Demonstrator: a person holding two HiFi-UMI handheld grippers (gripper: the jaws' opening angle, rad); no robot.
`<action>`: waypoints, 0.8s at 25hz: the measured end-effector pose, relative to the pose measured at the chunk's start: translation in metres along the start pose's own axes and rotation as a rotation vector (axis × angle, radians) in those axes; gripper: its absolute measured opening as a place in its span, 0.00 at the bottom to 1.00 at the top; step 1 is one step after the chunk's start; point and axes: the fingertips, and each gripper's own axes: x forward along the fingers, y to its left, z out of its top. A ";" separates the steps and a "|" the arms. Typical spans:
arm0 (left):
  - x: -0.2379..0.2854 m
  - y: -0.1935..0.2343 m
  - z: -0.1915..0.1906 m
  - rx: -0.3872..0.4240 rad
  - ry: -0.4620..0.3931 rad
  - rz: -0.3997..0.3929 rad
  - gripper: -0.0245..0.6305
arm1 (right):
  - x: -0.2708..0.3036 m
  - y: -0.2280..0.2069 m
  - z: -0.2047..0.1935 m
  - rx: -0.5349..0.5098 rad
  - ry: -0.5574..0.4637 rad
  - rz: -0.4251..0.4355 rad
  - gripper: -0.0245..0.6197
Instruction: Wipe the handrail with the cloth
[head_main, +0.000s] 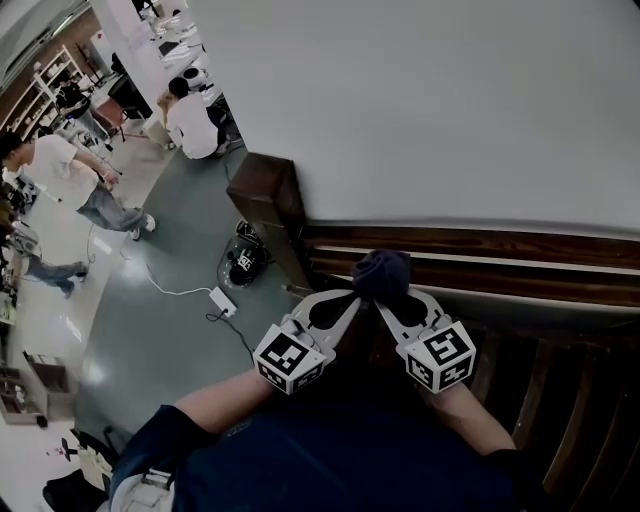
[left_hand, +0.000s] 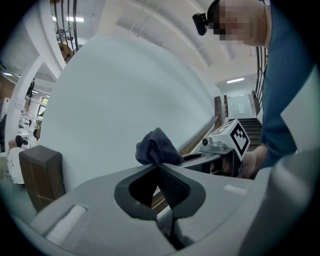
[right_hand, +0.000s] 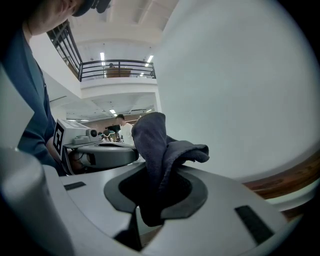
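Observation:
A dark blue cloth (head_main: 382, 272) is bunched up over the dark wooden handrail (head_main: 500, 245) that runs along the white wall. Both grippers meet at it from below. My left gripper (head_main: 357, 294) is shut, pinching an edge of the cloth (left_hand: 156, 146) at its tips (left_hand: 157, 165). My right gripper (head_main: 384, 299) is shut on the cloth (right_hand: 159, 145) too, with a fold hanging down between its jaws (right_hand: 152, 172). Each gripper shows in the other's view, close beside it: the right gripper's marker cube (left_hand: 235, 138) and the left gripper (right_hand: 100, 150).
The rail ends at a square wooden post (head_main: 266, 195) on the left. Wooden balusters (head_main: 560, 400) stand below the rail at right. Far below on the grey floor lie a white power strip with cable (head_main: 222, 300) and a black object (head_main: 244, 262). People (head_main: 75, 180) move about at far left.

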 end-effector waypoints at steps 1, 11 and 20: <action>-0.001 -0.001 -0.001 0.003 0.001 0.001 0.04 | 0.000 0.000 -0.001 -0.001 0.000 0.002 0.17; -0.007 0.002 -0.001 0.010 -0.001 0.006 0.04 | 0.008 0.005 -0.001 -0.001 0.005 0.011 0.17; -0.004 0.003 -0.004 0.009 0.002 -0.006 0.04 | 0.010 0.003 -0.004 0.003 0.009 0.003 0.17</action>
